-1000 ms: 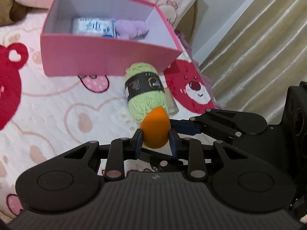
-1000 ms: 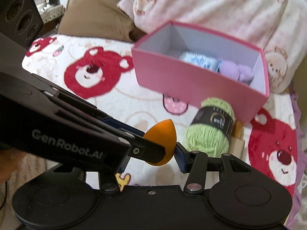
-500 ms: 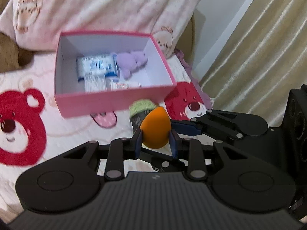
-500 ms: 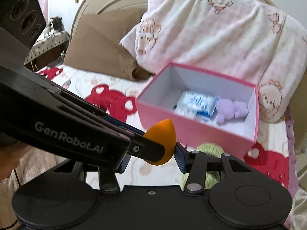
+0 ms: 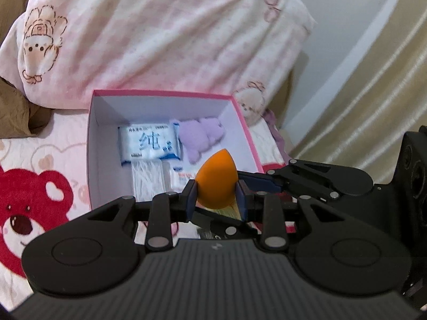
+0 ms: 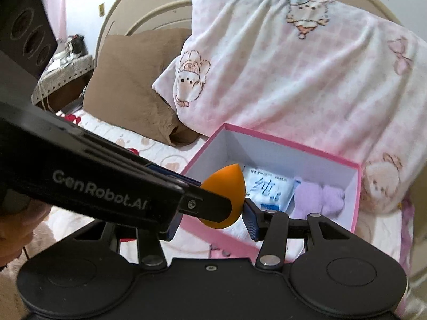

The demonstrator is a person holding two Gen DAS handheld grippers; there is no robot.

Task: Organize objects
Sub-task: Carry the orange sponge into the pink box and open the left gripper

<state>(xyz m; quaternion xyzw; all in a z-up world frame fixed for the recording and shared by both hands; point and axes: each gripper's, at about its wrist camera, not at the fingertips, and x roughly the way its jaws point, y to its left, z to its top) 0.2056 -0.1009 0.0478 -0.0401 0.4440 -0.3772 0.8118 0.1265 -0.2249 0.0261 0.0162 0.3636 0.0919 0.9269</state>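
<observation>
An orange sponge point(image 5: 216, 180) is squeezed between the pads of the left gripper point(image 5: 216, 200). A pink box point(image 5: 170, 98) with a purple soft toy point(image 5: 198, 137) inside is seen behind it.

An orange teardrop sponge point(image 5: 216, 180) is upright, tip up, pinched at its broad lower half between blue pads, above the near edge of the box. The pink box point(image 5: 241, 114), white inside and open-topped, lies on the bed against a pillow. Inside lie a blue-white tissue pack point(image 5: 148, 144), a lilac plush point(image 5: 200, 136) beside it, and smaller white packets point(image 5: 148, 180) nearer the front wall.
</observation>
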